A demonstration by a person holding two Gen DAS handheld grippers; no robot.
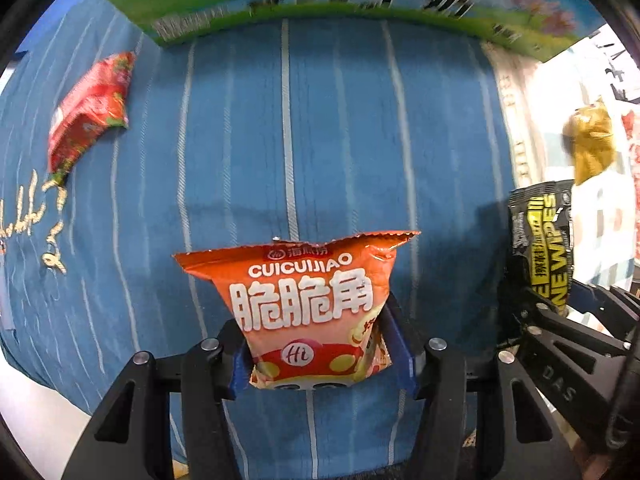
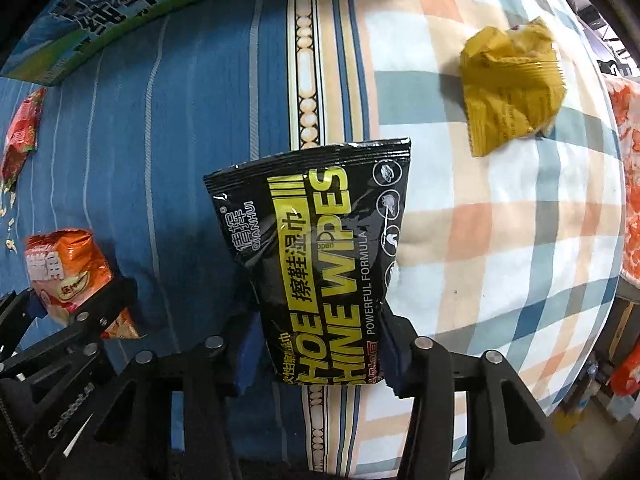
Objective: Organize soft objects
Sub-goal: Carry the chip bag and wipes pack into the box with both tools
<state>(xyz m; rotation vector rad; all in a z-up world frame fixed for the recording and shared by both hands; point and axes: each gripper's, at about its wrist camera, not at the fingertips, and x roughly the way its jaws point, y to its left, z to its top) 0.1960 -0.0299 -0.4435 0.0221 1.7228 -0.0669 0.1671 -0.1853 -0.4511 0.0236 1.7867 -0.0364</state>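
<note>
My left gripper (image 1: pixel 320 364) is shut on an orange snack bag (image 1: pixel 308 300) and holds it above the blue striped cloth (image 1: pixel 340 128). My right gripper (image 2: pixel 316 348) is shut on a black and yellow shoe wipes pack (image 2: pixel 320 256), held over the seam between the blue cloth and the checked cloth (image 2: pixel 500 248). The wipes pack also shows at the right of the left wrist view (image 1: pixel 544 240), and the orange bag at the left of the right wrist view (image 2: pixel 68 268). A red snack bag (image 1: pixel 90 108) lies on the blue cloth at the left. A crumpled yellow bag (image 2: pixel 508 88) lies on the checked cloth.
A blue and green printed carton (image 1: pixel 320 4) stands along the far edge of the cloths. An orange and white patterned item (image 2: pixel 628 168) sits at the right edge of the checked cloth. The cloth surface drops off at the lower left (image 1: pixel 32 400).
</note>
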